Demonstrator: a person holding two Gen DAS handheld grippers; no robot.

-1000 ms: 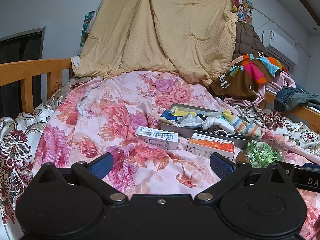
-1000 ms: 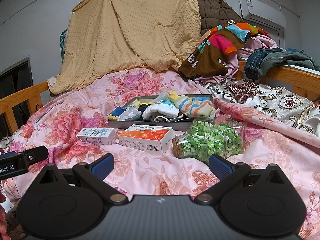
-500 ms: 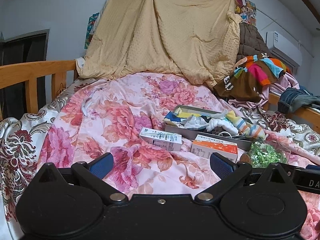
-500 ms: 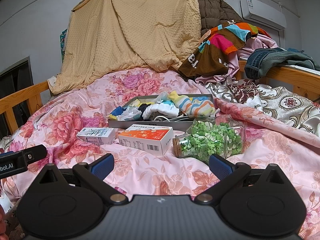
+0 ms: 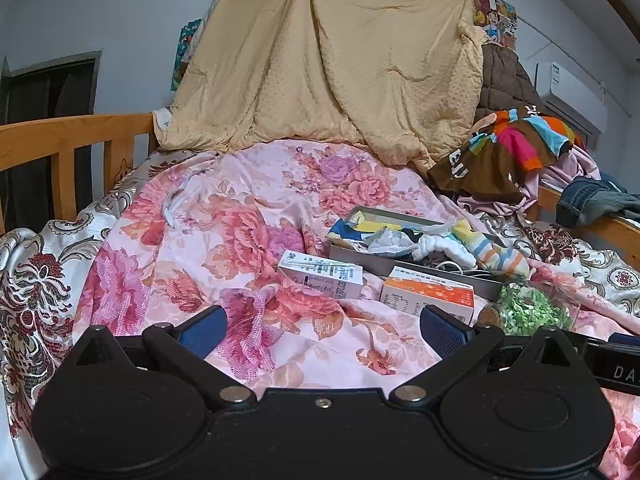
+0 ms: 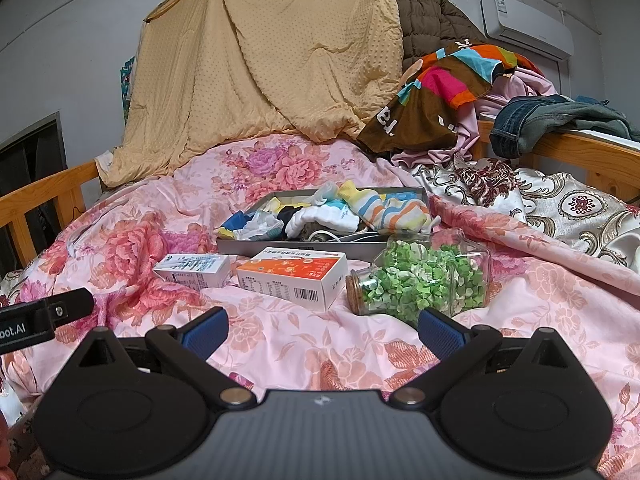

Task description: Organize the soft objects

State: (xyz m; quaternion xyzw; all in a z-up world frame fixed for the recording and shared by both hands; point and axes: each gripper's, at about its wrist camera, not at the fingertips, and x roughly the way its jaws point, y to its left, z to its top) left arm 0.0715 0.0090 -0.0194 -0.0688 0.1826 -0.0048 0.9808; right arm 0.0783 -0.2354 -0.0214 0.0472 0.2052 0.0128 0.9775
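Observation:
A grey shallow box [image 6: 280, 245] [image 5: 360, 254] lies on the floral bedspread, filled with rolled and loose socks [image 6: 384, 212] [image 5: 488, 252] in stripes, white, yellow and blue. My right gripper [image 6: 322, 330] hovers open near the bed's front, well short of the box. My left gripper [image 5: 322, 326] is open too, low over the pink quilt, left of the box. Nothing sits between either pair of blue pads.
In front of the box lie a white carton [image 6: 196, 270], an orange-and-white carton [image 6: 296, 276] and a corked jar of green bits [image 6: 420, 280] on its side. A tan blanket [image 6: 260, 60], piled clothes [image 6: 448, 84], jeans [image 6: 560, 120] and wooden rails [image 5: 60, 148] surround the bed.
The left wrist view has drifted slightly leftward and back, so the box and cartons sit a bit further right. The right gripper has hardly moved. Both stay open.

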